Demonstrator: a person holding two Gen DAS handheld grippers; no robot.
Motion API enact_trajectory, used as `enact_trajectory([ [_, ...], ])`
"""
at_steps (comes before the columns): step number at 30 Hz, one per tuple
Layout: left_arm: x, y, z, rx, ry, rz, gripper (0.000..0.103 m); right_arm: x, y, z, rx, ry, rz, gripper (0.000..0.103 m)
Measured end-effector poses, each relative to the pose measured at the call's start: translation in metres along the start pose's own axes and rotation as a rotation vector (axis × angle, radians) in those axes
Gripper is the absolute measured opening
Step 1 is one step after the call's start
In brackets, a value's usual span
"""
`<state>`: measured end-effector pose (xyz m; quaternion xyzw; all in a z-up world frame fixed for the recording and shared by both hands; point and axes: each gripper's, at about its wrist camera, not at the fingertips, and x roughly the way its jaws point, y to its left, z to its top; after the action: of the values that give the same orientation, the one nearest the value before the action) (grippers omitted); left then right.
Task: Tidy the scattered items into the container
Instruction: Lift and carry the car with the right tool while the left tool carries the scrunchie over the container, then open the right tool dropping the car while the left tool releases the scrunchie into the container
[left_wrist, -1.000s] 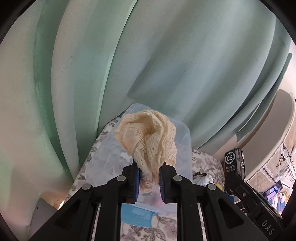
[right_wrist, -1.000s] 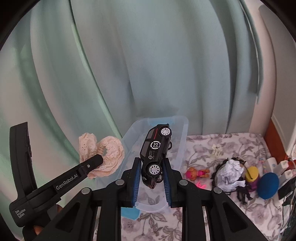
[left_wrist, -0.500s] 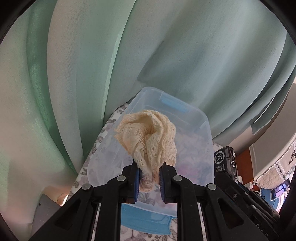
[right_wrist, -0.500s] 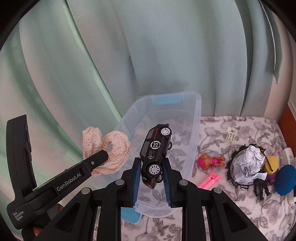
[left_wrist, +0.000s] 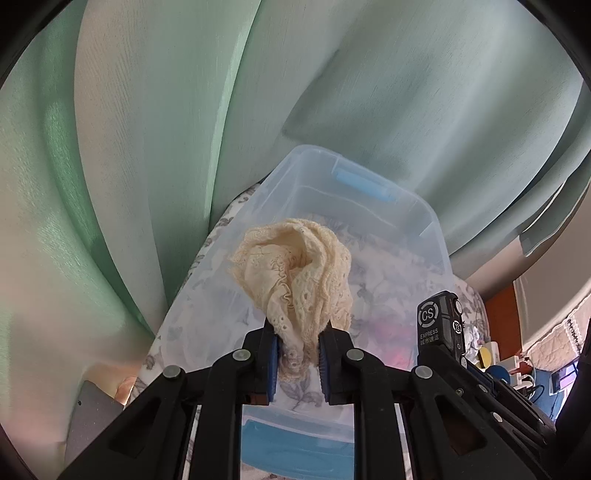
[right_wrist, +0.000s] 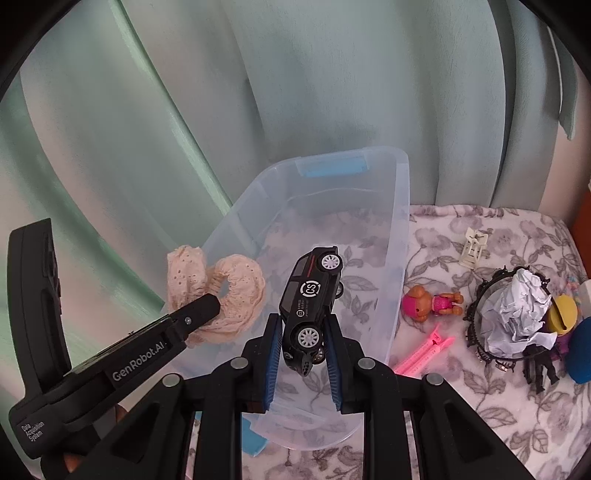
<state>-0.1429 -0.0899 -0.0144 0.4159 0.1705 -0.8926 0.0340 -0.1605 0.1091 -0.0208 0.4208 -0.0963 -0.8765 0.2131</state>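
While each claw grips, cream lace scrunchie (left_wrist: 295, 273) and black toy car (right_wrist: 310, 299) hang above clear bin (right_wrist: 400, 236).

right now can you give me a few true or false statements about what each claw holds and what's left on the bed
1. The left claw is shut on a cream lace scrunchie. True.
2. The right claw holds a pink doll. False: it grips a black toy car; the doll lies on the floral blanket.
3. The clear bin already holds several toys. False: nothing shows inside it.
4. A pink clip lies outside the bin. True.
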Motion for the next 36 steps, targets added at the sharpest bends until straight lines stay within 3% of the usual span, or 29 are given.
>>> enact_trajectory([
  [20, 0.011, -0.004, 0.000, 0.021, 0.023, 0.008, 0.021, 0.006, 0.019, 0.001, -0.017, 0.018, -0.021, 0.027],
  [24, 0.005, -0.006, 0.001, 0.026, 0.012, 0.003, 0.032, 0.001, 0.025, 0.002, -0.019, 0.009, -0.029, 0.027],
  [28, -0.002, -0.008, 0.002, 0.029, -0.004, 0.002, 0.050, -0.007, 0.022, 0.005, -0.011, -0.009, -0.032, 0.027],
  [31, -0.008, -0.011, 0.002, 0.036, -0.018, 0.001, 0.061, -0.016, 0.018, 0.005, -0.004, -0.027, -0.035, 0.037],
  [34, -0.014, -0.016, 0.002, 0.045, -0.026, 0.002, 0.062, -0.026, 0.014, 0.005, 0.000, -0.045, -0.038, 0.043],
  [36, -0.018, -0.019, 0.002, 0.052, -0.032, 0.002, 0.064, -0.035, 0.011, 0.004, 0.008, -0.067, -0.039, 0.052],
])
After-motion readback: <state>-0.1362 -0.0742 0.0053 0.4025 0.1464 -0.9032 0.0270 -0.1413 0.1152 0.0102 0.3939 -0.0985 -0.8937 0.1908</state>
